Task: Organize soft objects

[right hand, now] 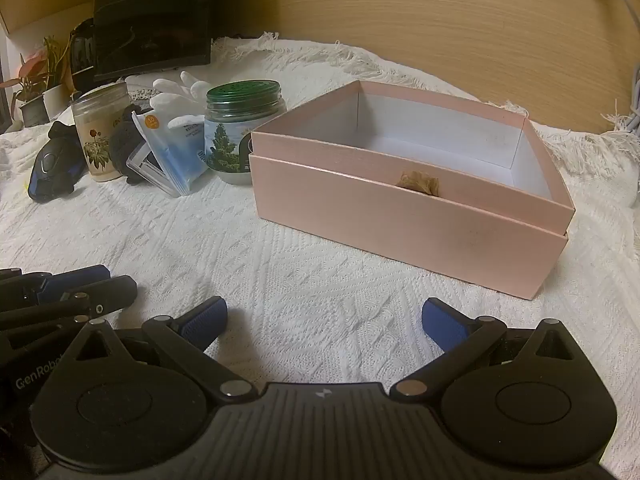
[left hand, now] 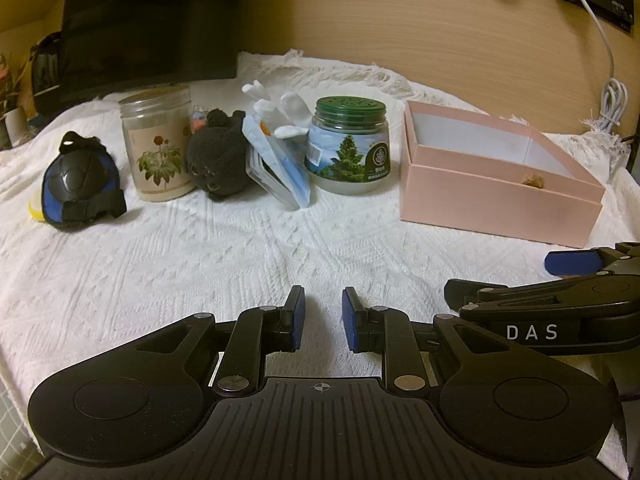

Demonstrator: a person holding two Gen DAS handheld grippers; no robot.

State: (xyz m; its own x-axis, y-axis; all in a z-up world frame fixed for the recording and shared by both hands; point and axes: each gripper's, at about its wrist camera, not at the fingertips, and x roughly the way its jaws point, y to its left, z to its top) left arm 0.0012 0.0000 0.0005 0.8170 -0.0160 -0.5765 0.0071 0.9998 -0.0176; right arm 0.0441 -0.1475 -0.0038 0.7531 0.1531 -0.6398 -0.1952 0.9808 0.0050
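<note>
A pink box (left hand: pixel 496 196) (right hand: pixel 400 216) stands open on the white cloth with a small tan soft thing (left hand: pixel 533 181) (right hand: pixel 419 182) inside. A black plush toy (left hand: pixel 218 158) (right hand: pixel 122 140), white gloves (left hand: pixel 280 114) (right hand: pixel 178 90) and a blue-and-black knee pad (left hand: pixel 78 182) (right hand: pixel 52 168) lie in a row at the back left. My left gripper (left hand: pixel 322 318) is empty with jaws a little apart, low over the cloth. My right gripper (right hand: pixel 325 320) is wide open and empty, in front of the box; it also shows in the left wrist view (left hand: pixel 560 276).
A flower-print jar (left hand: pixel 158 146) (right hand: pixel 98 136), a green-lidded jar (left hand: pixel 349 146) (right hand: pixel 240 132) and a blue packet (left hand: pixel 280 168) (right hand: pixel 172 156) stand among the soft things. A dark monitor (left hand: pixel 148 24) is behind them. A white cable (left hand: pixel 610 88) hangs at the right. The wooden wall (right hand: pixel 440 20) is behind.
</note>
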